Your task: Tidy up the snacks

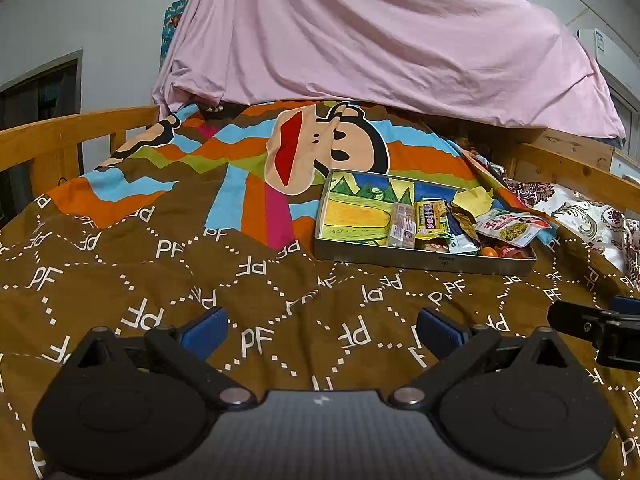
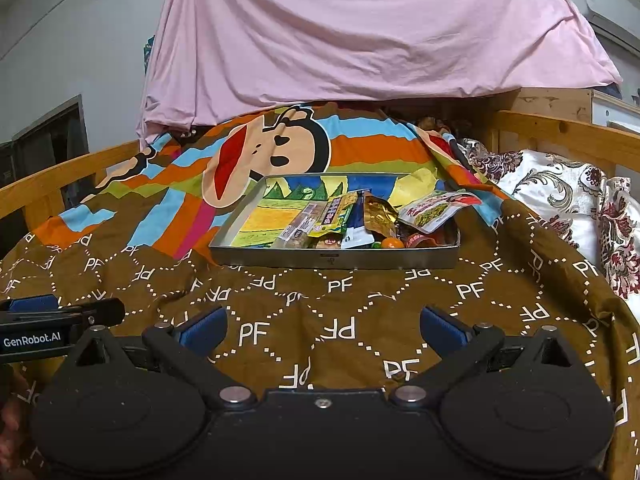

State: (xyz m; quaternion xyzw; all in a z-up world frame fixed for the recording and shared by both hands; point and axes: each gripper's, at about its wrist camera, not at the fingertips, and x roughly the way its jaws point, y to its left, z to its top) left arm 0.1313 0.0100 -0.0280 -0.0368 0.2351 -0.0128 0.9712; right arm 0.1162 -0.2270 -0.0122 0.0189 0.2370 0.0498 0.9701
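Two grippers hover low over a brown quilt printed with "PF" lettering, side by side. Left gripper: blue-padded fingers spread wide, nothing between them, no contact with any item; only quilt shows in the gap. Right gripper: fingers likewise spread wide, empty, touching nothing. Each gripper appears at the edge of the other's view.

Metal tray rests on the quilt ahead of both grippers, well apart from the fingertips. Its base carries a coloured drawing, bare on the left half. Snacks are heaped in the right half: a yellow-green packet, a gold foil wrapper, a white and red pouch of green pieces leaning on the right rim, and a small orange round item at the front wall. Further packets lie beneath; their labels cannot be read.

Wooden bed rail borders the quilt; pink sheet hangs behind.
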